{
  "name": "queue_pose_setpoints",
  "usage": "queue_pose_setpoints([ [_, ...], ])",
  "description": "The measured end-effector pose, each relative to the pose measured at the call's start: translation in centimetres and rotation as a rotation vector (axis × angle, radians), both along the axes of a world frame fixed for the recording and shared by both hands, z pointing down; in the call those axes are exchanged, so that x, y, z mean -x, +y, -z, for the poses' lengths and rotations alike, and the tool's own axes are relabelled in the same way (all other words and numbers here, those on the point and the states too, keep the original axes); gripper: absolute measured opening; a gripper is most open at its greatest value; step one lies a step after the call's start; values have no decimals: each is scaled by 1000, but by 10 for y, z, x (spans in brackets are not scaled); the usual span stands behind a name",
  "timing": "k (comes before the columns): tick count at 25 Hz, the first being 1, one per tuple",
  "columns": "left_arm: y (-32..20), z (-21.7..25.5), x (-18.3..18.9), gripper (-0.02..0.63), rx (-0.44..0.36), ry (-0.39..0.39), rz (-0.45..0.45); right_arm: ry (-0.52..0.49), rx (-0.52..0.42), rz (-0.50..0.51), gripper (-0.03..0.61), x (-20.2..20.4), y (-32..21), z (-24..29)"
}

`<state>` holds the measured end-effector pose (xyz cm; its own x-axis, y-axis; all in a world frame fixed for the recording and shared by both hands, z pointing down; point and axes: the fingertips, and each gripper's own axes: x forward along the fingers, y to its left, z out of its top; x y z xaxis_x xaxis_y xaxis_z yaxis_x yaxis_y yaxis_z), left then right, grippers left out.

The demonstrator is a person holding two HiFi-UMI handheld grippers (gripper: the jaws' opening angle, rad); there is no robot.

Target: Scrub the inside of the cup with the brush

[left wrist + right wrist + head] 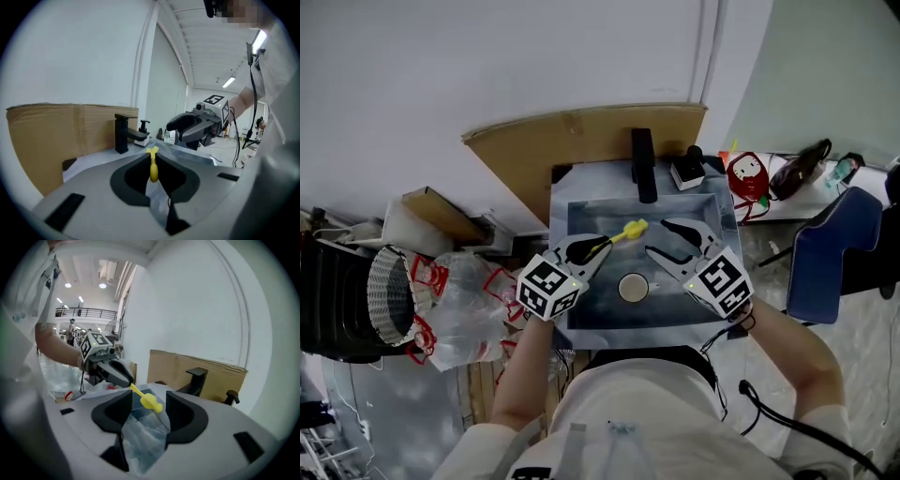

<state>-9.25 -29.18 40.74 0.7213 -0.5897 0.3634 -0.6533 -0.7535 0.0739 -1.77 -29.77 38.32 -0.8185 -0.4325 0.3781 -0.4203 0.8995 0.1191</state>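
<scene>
Seen from above, a small round cup [632, 288] stands on the floor of the grey sink [581, 314]. My left gripper [602, 246] is shut on the handle of a yellow brush [630, 231], whose head sticks out toward the faucet above the basin. In the left gripper view the brush [153, 169] sits clamped between the jaws. My right gripper [659, 237] hovers open over the sink's right half, nothing between its fingers. In the right gripper view the brush [150, 401] and the left gripper [110, 369] show beyond the open right gripper [149, 394]. Both grippers are above the cup.
A black faucet [643, 164] and a soap dispenser [687, 169] stand at the sink's back edge, with a cardboard sheet [572, 141] behind. Plastic bags [459, 305] and a white mesh basket [389, 295] lie left. A blue chair [830, 248] is at right.
</scene>
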Motion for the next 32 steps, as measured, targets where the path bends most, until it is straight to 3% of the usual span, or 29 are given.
queue_pose_setpoints([
  [4, -8, 18, 1, 35, -110, 36, 52, -111, 13, -96, 233, -11, -15, 16],
  [15, -8, 66, 9, 35, -362, 138, 170, -250, -69, -155, 198, -27, -20, 58],
  [19, -8, 82, 7, 35, -417, 140, 190, -300, -94, -194, 185, -33, -20, 71],
  [22, -6, 96, 12, 35, -462, 147, 229, -333, -106, -263, 113, -40, -22, 79],
  [25, -4, 108, 17, 35, -510, 165, 276, -364, -84, -306, 110, -43, -24, 80],
  [32, 1, 106, 17, 35, -509, 175, 282, -316, -48, -290, 76, -38, -18, 69],
])
